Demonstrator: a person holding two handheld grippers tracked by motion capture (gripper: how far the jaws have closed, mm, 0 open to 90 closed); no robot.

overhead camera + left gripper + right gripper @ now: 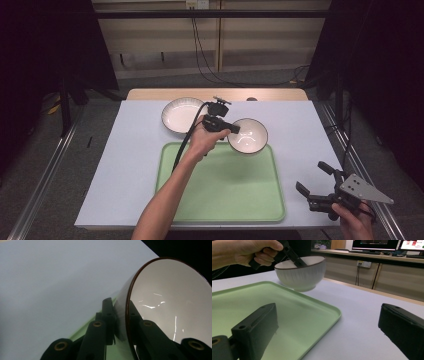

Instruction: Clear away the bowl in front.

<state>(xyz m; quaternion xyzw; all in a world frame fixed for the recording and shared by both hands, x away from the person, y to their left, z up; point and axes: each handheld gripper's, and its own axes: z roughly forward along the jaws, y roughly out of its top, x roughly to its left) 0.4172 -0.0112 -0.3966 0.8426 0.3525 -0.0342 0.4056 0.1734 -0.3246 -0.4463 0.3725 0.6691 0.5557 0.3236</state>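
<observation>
Two hand-held grippers: your left hand-held gripper [234, 129] works at the far middle of the surface [125, 165]; your right hand-held gripper [312, 184] sits at the near right corner, off the green tray [220, 200].
Thing in hand: the brown-rimmed bowl [248, 136], white inside, ribbed outside.
Bowl position: at the far right corner of the green tray, partly over its far rim. In the right gripper view the bowl [300, 273] appears lifted just clear of the tray [294, 312], though contact at its base is hard to rule out.
Key relation: the tray floor lies toward you and below the bowl. The bowl hangs from its left rim, so the free side points away to your right.
Nearer hand: the left, which already carries it; the right is well apart.
Left jaws: closed on the bowl's wall. In the left gripper view one jaw presses the outside and the other the inside, with the rim [128, 302] between them.
Right jaws: spread wide, nothing between them; in the right gripper view they frame the tray and bare surface.
Bystander: a second bowl [182, 115], shallower, rests on the surface just beyond the tray's far left, beside your left hand [202, 142].
Judgement: a rim grip is one-sided, so you should expect the bowl to tilt if you lower it fast.
</observation>
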